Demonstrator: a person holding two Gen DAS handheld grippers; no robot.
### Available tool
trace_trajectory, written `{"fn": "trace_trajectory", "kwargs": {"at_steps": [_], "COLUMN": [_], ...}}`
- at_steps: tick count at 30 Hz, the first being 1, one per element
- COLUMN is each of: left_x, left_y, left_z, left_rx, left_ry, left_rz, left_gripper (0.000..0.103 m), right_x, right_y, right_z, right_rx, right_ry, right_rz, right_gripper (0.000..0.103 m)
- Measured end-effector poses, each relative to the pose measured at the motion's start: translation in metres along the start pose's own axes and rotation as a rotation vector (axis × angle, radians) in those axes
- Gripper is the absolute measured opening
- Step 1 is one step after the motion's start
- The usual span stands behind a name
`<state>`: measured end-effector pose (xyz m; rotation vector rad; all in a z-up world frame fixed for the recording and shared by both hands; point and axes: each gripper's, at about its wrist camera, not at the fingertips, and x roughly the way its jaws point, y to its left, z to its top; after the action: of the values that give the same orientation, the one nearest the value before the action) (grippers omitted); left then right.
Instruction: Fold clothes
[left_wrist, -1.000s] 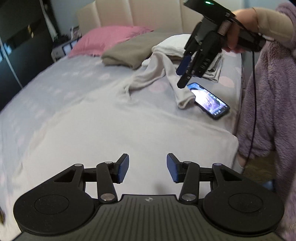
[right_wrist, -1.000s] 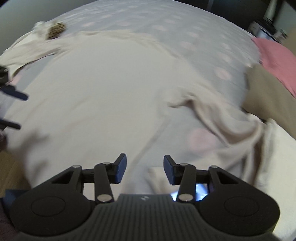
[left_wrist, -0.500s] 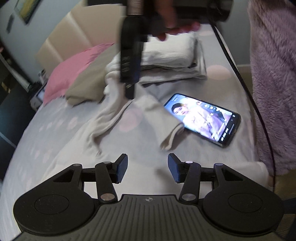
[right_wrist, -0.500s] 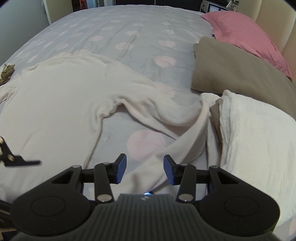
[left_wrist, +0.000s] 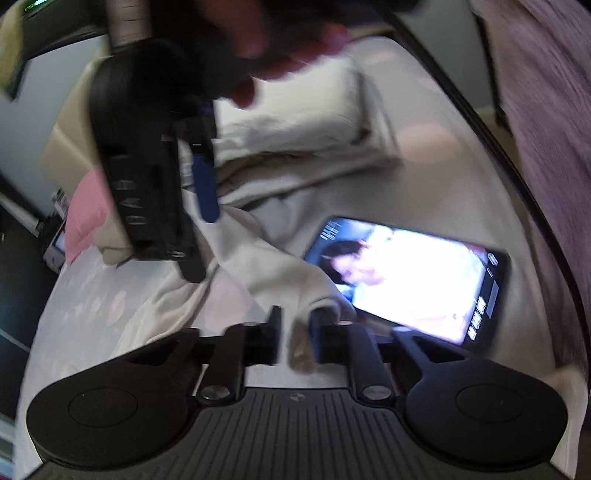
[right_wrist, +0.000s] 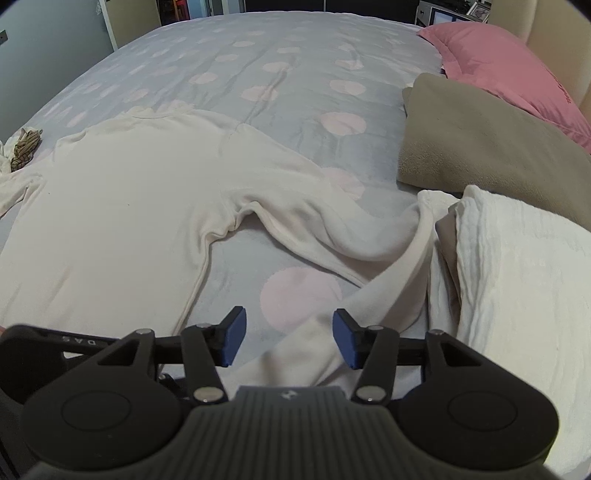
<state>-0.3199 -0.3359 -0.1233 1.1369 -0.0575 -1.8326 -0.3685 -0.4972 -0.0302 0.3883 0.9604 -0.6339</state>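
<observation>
A cream long-sleeved top (right_wrist: 122, 206) lies spread flat on the bed (right_wrist: 258, 66), one sleeve (right_wrist: 369, 236) trailing toward the folded pile. The left gripper (left_wrist: 294, 338) is clenched on that sleeve's cuff (left_wrist: 301, 345), probably to bring it across the body. The right gripper (right_wrist: 289, 341) hangs released above the same sleeve. A lit phone (left_wrist: 413, 277) lies just beside the cuff, and folded white laundry (right_wrist: 517, 273) and a tan blanket (right_wrist: 480, 147) crowd that side.
</observation>
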Motion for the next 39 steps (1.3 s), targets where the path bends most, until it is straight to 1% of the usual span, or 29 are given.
{"fn": "trace_trajectory", "kwargs": {"at_steps": [4,9,12,15,27,29,33,37,39], "left_x": [-0.017,-0.038,-0.052,-0.077,-0.174,-0.188,-0.203,-0.209,-0.211], "left_y": [0.047,0.106,0.140,0.165,0.266,0.277,0.287,0.294,0.298], "left_z": [-0.003,-0.008,-0.013,-0.033,-0.111,-0.127,-0.153,-0.180,-0.192], "left_rx": [-0.215,-0.485,-0.634,-0.713,-1.028,-1.069,-1.067,-1.085,-1.104], "left_ry": [-0.034,-0.077,-0.100,-0.104,-0.120,-0.112,-0.055,-0.006,0.003], "left_rz": [0.014,0.032,0.050,0.109,0.349,0.376,0.429,0.464,0.474], "left_gripper": [0.003,0.002,0.002,0.002,0.002,0.002,0.002,0.002,0.002], "right_x": [0.002,-0.008,-0.011,-0.011,0.027,0.032,0.041,0.051,0.056], "right_y": [-0.007,-0.021,-0.023,-0.024,-0.004,0.001,0.017,0.035,0.042], "right_z": [0.001,0.003,0.006,0.009,0.019,0.021,0.027,0.035,0.040], "right_rx": [0.010,0.070,0.077,0.079,0.036,0.028,0.008,-0.012,-0.015], "right_ry": [-0.003,-0.070,-0.090,-0.098,-0.032,-0.038,-0.066,-0.078,-0.084], "right_rz": [-0.044,-0.125,-0.158,-0.178,-0.135,-0.110,-0.062,-0.023,-0.007], "right_gripper": [0.056,0.056,0.056,0.057,0.057,0.057,0.056,0.053,0.050]}}
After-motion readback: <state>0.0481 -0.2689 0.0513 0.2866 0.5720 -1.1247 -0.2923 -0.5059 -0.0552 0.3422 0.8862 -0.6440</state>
